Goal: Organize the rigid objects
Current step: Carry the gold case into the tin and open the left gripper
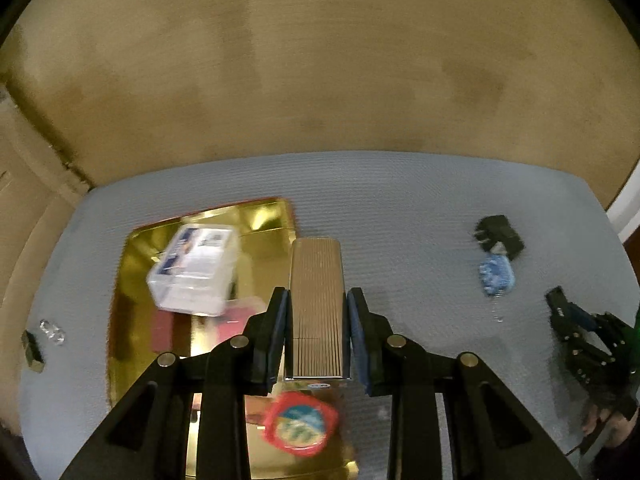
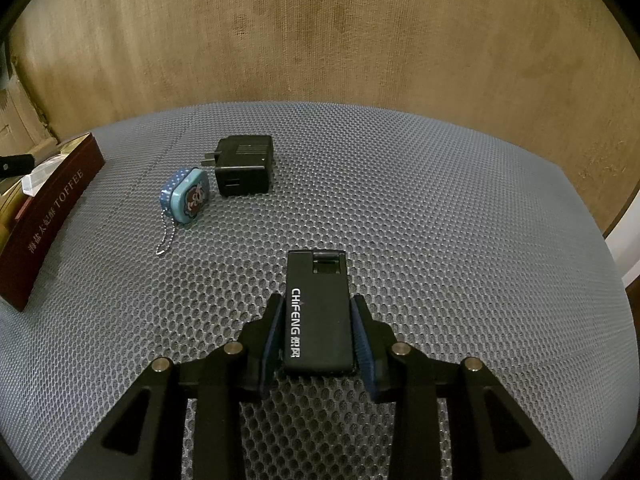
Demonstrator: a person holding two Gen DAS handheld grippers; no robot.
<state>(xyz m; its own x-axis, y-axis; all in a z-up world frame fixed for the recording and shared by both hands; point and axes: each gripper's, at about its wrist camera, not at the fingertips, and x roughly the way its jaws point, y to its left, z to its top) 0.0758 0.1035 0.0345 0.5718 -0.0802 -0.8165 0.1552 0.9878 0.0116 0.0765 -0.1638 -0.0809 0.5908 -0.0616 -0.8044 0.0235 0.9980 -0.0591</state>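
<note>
My left gripper (image 1: 317,300) is shut on a ribbed silver metal case (image 1: 317,304) and holds it above the right edge of a gold tin tray (image 1: 132,280). In the tray lie a clear plastic box (image 1: 194,270) and a red round tin (image 1: 300,424). My right gripper (image 2: 316,310) is shut on a black CHIFENG lighter (image 2: 318,320) low over the grey mesh mat (image 2: 460,240). A blue keychain tin (image 2: 187,196) and a black plug adapter (image 2: 244,170) lie on the mat ahead to the left; both also show in the left wrist view, the tin (image 1: 496,274) and the adapter (image 1: 500,234).
The tray's dark red TOFFEE side wall (image 2: 52,216) stands at the left in the right wrist view. A brown woven wall (image 2: 320,40) rises behind the mat. Small clear and brass items (image 1: 44,336) lie at the mat's left edge. The right gripper (image 1: 556,304) shows at far right.
</note>
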